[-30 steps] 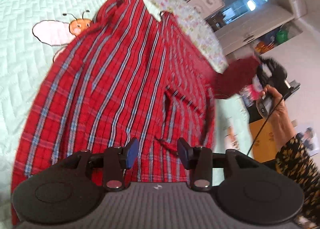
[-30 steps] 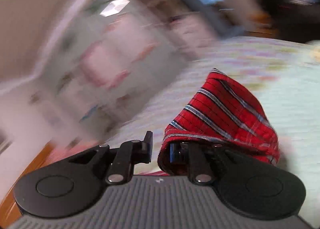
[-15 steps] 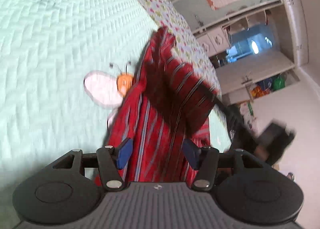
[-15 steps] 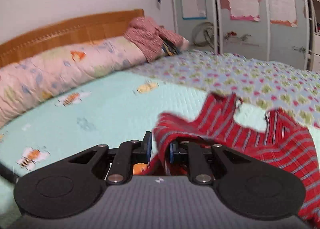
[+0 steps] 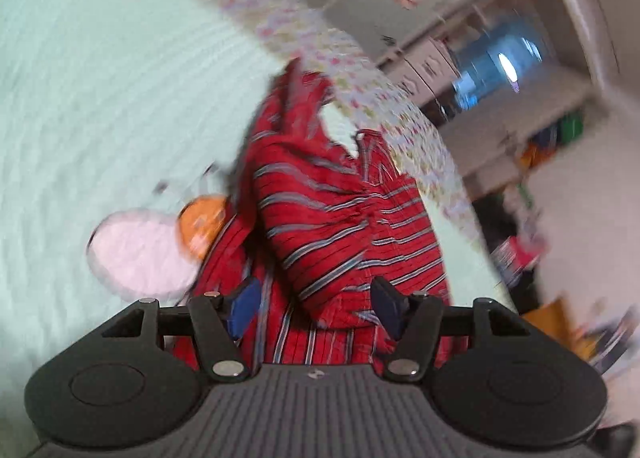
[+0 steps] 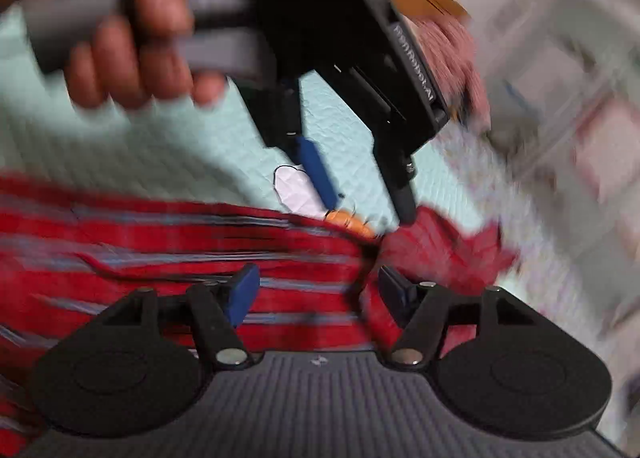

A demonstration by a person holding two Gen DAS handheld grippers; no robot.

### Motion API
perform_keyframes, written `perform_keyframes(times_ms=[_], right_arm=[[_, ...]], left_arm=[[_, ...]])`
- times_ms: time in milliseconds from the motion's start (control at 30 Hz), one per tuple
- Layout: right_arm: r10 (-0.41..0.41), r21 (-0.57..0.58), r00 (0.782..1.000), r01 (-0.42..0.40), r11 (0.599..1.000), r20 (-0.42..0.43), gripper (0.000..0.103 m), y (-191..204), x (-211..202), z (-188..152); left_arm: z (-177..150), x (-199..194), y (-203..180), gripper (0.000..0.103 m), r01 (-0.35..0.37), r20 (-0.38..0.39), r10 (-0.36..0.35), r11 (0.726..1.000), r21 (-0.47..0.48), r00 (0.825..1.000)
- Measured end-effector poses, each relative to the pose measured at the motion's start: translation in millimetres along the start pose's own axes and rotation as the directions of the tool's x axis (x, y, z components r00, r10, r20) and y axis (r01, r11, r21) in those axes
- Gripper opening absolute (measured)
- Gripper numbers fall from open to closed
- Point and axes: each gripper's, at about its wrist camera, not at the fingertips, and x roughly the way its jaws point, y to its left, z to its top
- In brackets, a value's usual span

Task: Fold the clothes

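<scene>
Both tongs are seen with jaws spread: the right gripper (image 6: pixel 316 290) has just been opening and no cloth is pinched between its pads, while the left gripper (image 5: pixel 316 304) has likewise been widening and is held above the red plaid garment (image 5: pixel 340 218), gripping nothing. That garment is laid on the pale green quilt (image 5: pixel 100 78), one side already turned over the middle. It is judged that the fold is best pressed flat and its edges squared before another corner is taken.
</scene>
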Motion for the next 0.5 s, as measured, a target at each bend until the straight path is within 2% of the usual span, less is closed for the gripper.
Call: perform_keyframes(times_ms=[67, 100, 167, 233, 300, 333, 367, 400, 467, 500], right_arm=[[-0.019, 0.191, 1.000, 0.019, 0.981, -0.002, 0.070, -10, -22, -11], [-0.040, 0.286, 0.999, 0.039, 0.957, -0.004, 0.070, -16, -34, -18], [-0.113, 0.423, 0.993, 0.116, 0.898, -0.033, 0.073, -26, -58, -33], [-0.215, 0.511, 0.972, 0.231, 0.828, -0.091, 0.074, -36, -82, -52], [-0.283, 0.579, 0.947, 0.317, 0.751, -0.152, 0.074, -49, -100, -71], [-0.309, 0.610, 0.934, 0.354, 0.709, -0.182, 0.075, -56, -108, -80], [-0.320, 0.644, 0.925, 0.372, 0.668, -0.202, 0.075, -61, -114, -89], [-0.326, 0.677, 0.920, 0.383, 0.628, -0.218, 0.075, -64, -119, -97], [-0.330, 0.735, 0.914, 0.390, 0.554, -0.236, 0.075, -67, -130, -114], [-0.329, 0.763, 0.915, 0.383, 0.521, -0.234, 0.075, -67, -134, -120]], left_arm=[[2, 14, -25, 0.063, -0.043, 0.010, 0.042, 0.990, 0.138, 0.999], [4, 22, -40, 0.063, -0.071, 0.024, 0.068, 0.975, 0.212, 0.997], [4, 45, -63, 0.064, -0.141, 0.037, 0.136, 0.922, 0.361, 0.990], [2, 73, -80, 0.063, -0.209, 0.030, 0.223, 0.849, 0.486, 0.974], [-1, 99, -87, 0.062, -0.250, 0.018, 0.288, 0.796, 0.551, 0.958], [-2, 108, -88, 0.062, -0.255, 0.008, 0.305, 0.779, 0.573, 0.952], [-2, 115, -86, 0.058, -0.261, 0.003, 0.319, 0.772, 0.580, 0.948], [-1, 119, -84, 0.046, -0.266, 0.000, 0.326, 0.773, 0.576, 0.945], [6, 123, -76, 0.033, -0.250, -0.031, 0.315, 0.805, 0.537, 0.948], [12, 124, -72, 0.021, -0.251, -0.045, 0.316, 0.825, 0.507, 0.948]])
